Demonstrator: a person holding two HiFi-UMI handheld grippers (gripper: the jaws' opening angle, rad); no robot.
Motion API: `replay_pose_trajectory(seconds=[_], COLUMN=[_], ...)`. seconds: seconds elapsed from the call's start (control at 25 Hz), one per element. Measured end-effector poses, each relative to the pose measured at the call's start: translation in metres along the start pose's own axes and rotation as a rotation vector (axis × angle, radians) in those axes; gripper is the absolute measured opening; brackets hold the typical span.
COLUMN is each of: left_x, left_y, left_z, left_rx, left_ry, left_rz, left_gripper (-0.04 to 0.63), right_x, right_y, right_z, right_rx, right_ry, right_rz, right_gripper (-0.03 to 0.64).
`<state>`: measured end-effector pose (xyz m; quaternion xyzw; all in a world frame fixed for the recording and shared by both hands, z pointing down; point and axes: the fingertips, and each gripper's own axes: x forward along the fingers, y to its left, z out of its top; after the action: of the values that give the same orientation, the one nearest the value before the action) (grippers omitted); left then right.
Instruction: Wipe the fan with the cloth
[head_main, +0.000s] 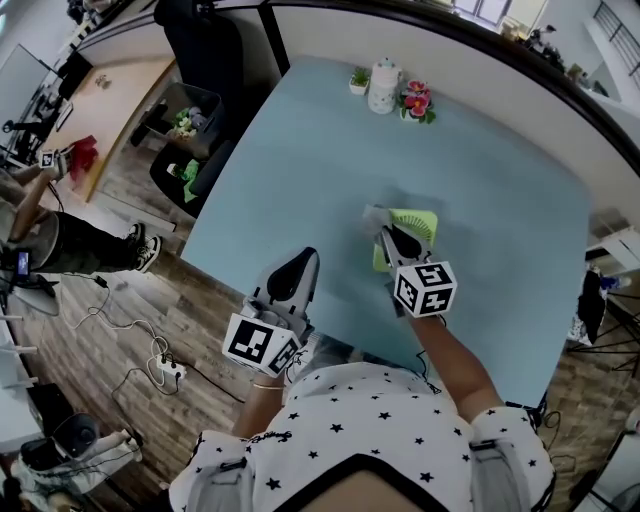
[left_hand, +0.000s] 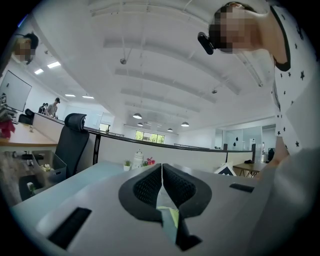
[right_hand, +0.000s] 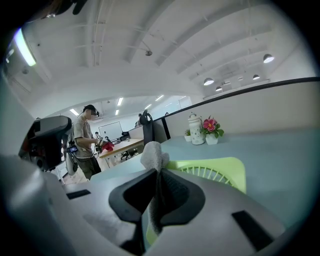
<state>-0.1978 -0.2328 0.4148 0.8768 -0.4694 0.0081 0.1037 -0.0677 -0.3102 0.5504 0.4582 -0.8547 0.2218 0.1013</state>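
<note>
Standing at the near edge of the pale blue bench (head_main: 500, 200), a person in a star-printed white shirt holds one tool in each hand. The right tool (right_hand: 160, 175) is pinching a grey cloth (right_hand: 154, 155) – its two dark jaws are closed on the fabric, and a soft bunch of it sticks out past the tips. This bunch sits at the left edge of the fan (head_main: 415, 222), a light green one with a ribbed grille, which lies on the bench directly in front of that tool. If the cloth really presses on the plastic, I cannot tell.

The left tool (left_hand: 162, 167) is over the near-left border of the bench, well apart from the fan, with its jaws pressed together and nothing gripped between them.

At the far side of the bench stand a white jar (head_main: 383, 85), a small potted plant (head_main: 359, 80) and pink flowers (head_main: 417, 102), close together. Beyond the bench – a black office chair (left_hand: 72, 142), and another person (right_hand: 85, 135) standing at a wooden desk.
</note>
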Motion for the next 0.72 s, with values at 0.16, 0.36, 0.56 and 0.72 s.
replay_pose_trajectory(seconds=[0.16, 0.36, 0.56, 0.72], left_x=[0.003, 0.012, 0.02, 0.025], left_y=[-0.008, -0.016, -0.024, -0.027], left_z=[-0.003, -0.002, 0.0, 0.003], left_rx=[0.006, 0.011, 0.02, 0.027], left_ry=[0.002, 0.003, 0.008, 0.008], left_rz=[-0.017, -0.042, -0.068, -0.082], left_gripper=[0.031, 0.031, 0.031, 0.031], right_x=[-0.011, -0.024, -0.04, -0.052], right_y=[-0.015, -0.039, -0.065, -0.086], right_z=[0.0, 0.002, 0.003, 0.003], right_rx=[0.016, 0.033, 0.055, 0.082], right_ry=[-0.014, -0.027, -0.043, -0.054], right_rz=[-0.028, -0.076, -0.135, -0.188], right_gripper=[0.021, 0.021, 0.021, 0.02])
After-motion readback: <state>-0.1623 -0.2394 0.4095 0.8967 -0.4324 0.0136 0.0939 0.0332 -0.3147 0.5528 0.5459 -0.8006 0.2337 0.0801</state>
